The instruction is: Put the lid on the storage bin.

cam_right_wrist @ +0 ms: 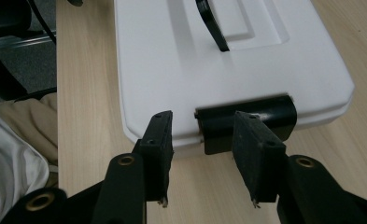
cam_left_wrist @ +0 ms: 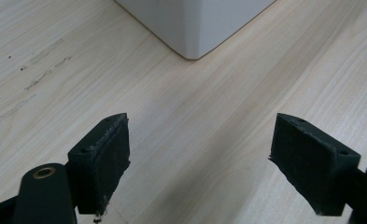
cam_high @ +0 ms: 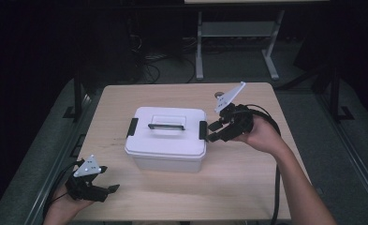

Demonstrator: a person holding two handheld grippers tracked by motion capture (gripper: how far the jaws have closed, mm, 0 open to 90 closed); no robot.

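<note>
A white lidded box (cam_high: 167, 140) stands mid-table, with a black handle (cam_high: 166, 126) lying flat on its lid and a black latch at each end. My right gripper (cam_high: 212, 132) is at the box's right end, open, its tips right by the right latch (cam_high: 202, 130). In the right gripper view the latch (cam_right_wrist: 270, 116) sits just beyond the gripper (cam_right_wrist: 203, 119), with nothing held between the fingers. My left gripper (cam_high: 107, 191) hovers low near the table's front left corner, open wide. Its own view puts the gripper (cam_left_wrist: 200, 140) over bare wood, with the box's corner (cam_left_wrist: 195, 23) ahead.
The wooden table (cam_high: 247, 178) has free surface in front of and to the right of the box. A small round object (cam_high: 217, 95) lies behind the right gripper's grey plate. A second table's metal legs (cam_high: 199, 47) and floor cables stand beyond the far edge.
</note>
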